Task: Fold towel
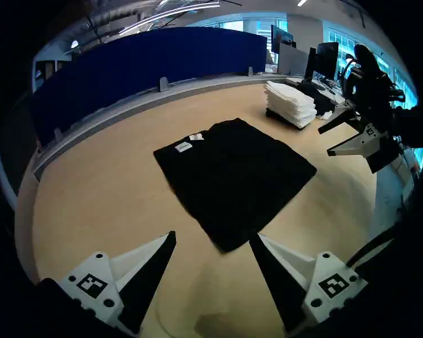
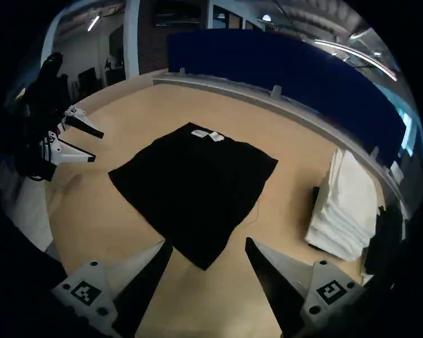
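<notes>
Black towel (image 1: 234, 180) lies spread flat on the light wood tabletop (image 1: 98, 191), centre of the left gripper view, one corner pointing at the bottom of the frame. Two white tags (image 1: 183, 147) sit near its upper-left edge. Left tongs (image 1: 212, 236) at bottom centre: jaws spread wide, gripping nothing. The towel's near corner sits between the tips; can't tell if they touch the cloth. Right tongs (image 2: 208, 242) look the same in the right gripper view: spread, empty, near corner between the tips. Stack of folded white towels (image 1: 290, 104) upper right, apart from the black one. Blue partition (image 1: 144, 67) runs along the tabletop's far edge, top of frame.
</notes>
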Demonstrator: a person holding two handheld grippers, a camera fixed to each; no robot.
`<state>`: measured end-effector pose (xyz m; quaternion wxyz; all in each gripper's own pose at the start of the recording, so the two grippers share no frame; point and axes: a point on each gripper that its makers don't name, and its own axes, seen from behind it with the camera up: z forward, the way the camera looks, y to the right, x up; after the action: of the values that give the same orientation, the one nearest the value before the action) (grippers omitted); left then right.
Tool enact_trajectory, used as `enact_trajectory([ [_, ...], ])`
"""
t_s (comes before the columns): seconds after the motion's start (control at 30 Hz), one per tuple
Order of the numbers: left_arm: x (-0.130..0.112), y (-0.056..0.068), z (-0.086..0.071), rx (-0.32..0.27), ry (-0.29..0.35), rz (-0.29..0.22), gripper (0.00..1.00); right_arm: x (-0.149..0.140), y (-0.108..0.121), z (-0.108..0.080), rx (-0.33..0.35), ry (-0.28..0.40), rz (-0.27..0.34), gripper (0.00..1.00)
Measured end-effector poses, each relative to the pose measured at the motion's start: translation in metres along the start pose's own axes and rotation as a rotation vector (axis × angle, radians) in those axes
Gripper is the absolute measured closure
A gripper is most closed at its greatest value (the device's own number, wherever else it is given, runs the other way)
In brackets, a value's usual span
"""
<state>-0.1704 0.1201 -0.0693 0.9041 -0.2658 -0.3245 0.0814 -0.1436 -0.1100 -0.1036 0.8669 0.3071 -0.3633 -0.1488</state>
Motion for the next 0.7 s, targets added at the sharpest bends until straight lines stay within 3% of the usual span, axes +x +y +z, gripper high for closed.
enact_trajectory([
  [0.4,-0.029,0.012,0.030,-0.033,-0.079,0.001,0.03,-0.033,-0.001,0.022,0.009,-0.057,0.006,0.00],
  [0.7,-0.034,0.016,0.041,-0.049,-0.103,-0.014,0.03,-0.045,-0.001,0.032,0.018,-0.076,0.033,0.00],
])
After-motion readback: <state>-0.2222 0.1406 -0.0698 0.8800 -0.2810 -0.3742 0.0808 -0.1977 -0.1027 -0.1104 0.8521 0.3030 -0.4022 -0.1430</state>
